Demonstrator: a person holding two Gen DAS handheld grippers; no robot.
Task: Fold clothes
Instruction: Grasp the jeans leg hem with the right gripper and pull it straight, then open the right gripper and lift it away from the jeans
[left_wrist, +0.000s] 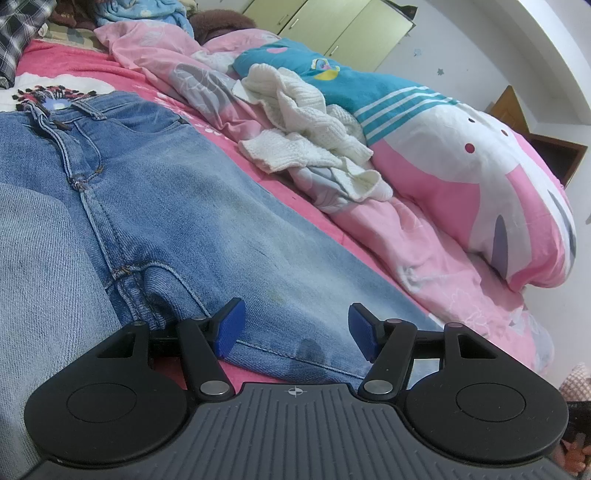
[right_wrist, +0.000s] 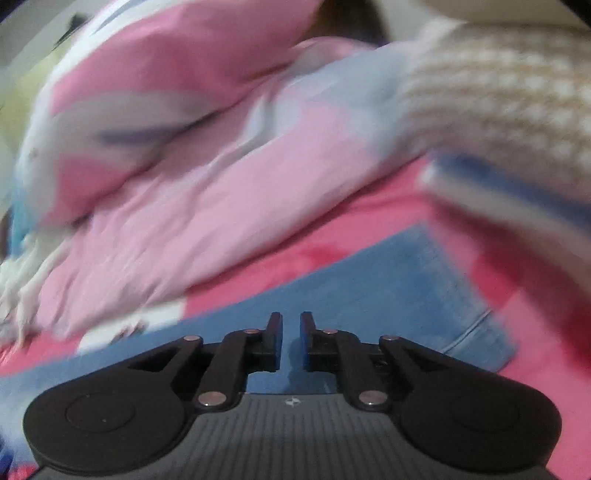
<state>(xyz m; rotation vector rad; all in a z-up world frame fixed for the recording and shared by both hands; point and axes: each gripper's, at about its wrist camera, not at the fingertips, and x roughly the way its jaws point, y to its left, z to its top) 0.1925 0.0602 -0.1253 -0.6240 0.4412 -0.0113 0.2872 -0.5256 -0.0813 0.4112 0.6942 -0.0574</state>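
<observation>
1. Left tongs (left_wrist: 296, 329): spread wide, nothing between the blue pads (left_wrist: 232, 328); they hang low over the jeans (left_wrist: 155, 192), above the lower leg edge near the crotch seam.
2. Right tongs (right_wrist: 291, 341): a narrow slit between the pads, nothing pinched in it – denim shows through the gap; this view is heavily blurred.
3. Jeans lie flat on the bed's pink sheet (left_wrist: 74, 66), front up, waistband w/ fly and pocket toward the far left, leg running toward the near right; a paler, inside-out-looking denim panel (left_wrist: 40, 266) covers the near-left corner of the left view.
4. In the right view a jeans hem (right_wrist: 424, 295) lies on the pink sheet just ahead of the tongs.
5. Beyond the jeans: a crumpled white knit garment (left_wrist: 306, 125) on the pale pink quilt (left_wrist: 406, 240); behind it a pink-white-teal cartoon pillow (left_wrist: 461, 155).
6. Far left corner – plaid fabric (left_wrist: 18, 37); behind the bed, yellow-green cabinet doors (left_wrist: 332, 26).
7. Right view, upper right: a beige checked cloth (right_wrist: 498, 92), too blurred to identify.
</observation>
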